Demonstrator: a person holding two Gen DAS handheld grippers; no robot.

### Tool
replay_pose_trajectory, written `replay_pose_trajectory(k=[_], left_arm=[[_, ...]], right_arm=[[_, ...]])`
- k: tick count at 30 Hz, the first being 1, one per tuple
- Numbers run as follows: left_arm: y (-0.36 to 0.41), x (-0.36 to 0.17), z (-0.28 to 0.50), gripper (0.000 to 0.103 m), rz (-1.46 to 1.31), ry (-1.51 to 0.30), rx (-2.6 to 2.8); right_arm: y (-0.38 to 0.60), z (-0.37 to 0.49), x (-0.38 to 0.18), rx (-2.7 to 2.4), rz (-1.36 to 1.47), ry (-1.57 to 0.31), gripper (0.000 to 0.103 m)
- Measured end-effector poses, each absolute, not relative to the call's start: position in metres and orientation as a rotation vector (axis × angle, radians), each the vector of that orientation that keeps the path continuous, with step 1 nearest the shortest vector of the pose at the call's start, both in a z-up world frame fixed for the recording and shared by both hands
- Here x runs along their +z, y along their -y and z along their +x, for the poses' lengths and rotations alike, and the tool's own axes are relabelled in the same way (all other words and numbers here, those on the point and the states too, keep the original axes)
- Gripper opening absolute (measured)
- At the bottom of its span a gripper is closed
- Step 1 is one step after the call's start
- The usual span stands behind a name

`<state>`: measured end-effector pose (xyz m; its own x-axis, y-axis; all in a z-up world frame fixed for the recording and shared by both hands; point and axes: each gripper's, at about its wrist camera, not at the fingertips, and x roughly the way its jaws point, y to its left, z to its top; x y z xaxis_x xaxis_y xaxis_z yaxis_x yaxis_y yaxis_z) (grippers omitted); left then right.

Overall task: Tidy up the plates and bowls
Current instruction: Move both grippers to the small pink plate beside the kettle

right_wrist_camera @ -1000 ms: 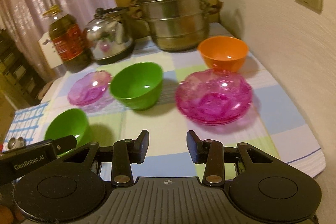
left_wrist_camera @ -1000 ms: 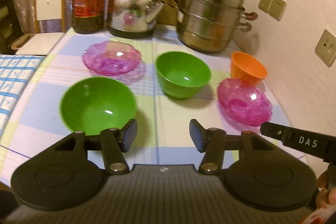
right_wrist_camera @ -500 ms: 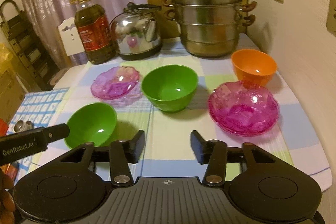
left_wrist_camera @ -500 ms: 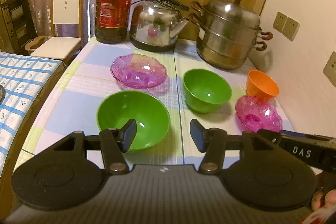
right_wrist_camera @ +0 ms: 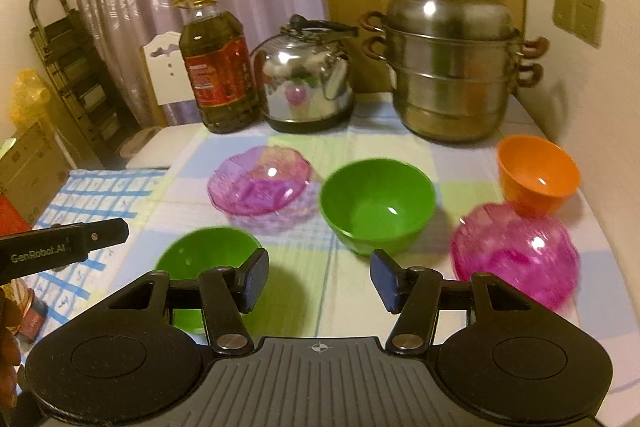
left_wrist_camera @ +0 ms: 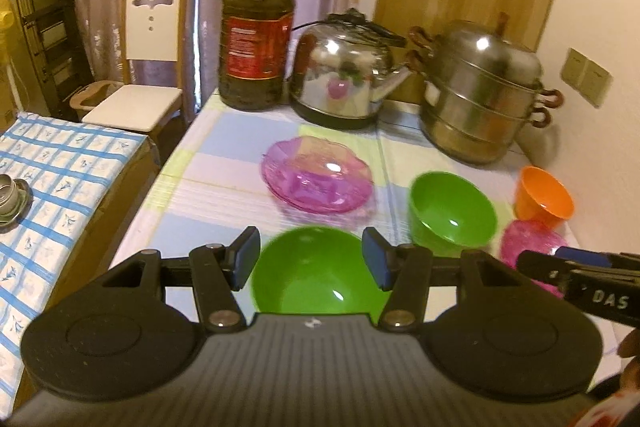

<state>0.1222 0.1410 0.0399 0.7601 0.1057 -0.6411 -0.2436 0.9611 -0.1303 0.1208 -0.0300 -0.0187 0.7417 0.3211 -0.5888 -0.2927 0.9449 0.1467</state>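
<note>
The near green bowl (left_wrist_camera: 316, 275) stood on the table (left_wrist_camera: 224, 195) just ahead of the left gripper (left_wrist_camera: 310, 259), whose fingers were released and empty; the right gripper (right_wrist_camera: 320, 279), its jaws opening on nothing, was farther from it, toward the pink plate (right_wrist_camera: 516, 259).

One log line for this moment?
left hand-held gripper: open, empty | right hand-held gripper: opening, empty | dishes unstacked

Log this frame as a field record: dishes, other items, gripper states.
green bowls: two, near one and middle one, apart
orange bowl: by the wall
pink plates: one at left, one at right
back row: oil bottle, kettle, steamer pot
left gripper: open, empty
right gripper: opening, empty
stacked: nothing yet
</note>
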Motion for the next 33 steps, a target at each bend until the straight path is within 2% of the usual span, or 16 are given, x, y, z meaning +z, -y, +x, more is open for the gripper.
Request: replay_pose_trajectory(k=[15, 33], left_arm=[[-0.212, -0.007, 0.23, 0.052, -0.232, -0.71, 0.276], [-0.247, -0.079, 0.337, 0.05, -0.223, -0.817, 0.252]], right_arm=[[-0.023, 0.243, -0.039, 0.438, 0.14, -0.622, 0.056], [-0.06, 0.382, -0.107, 0.406, 0.086, -0.802, 0.056]])
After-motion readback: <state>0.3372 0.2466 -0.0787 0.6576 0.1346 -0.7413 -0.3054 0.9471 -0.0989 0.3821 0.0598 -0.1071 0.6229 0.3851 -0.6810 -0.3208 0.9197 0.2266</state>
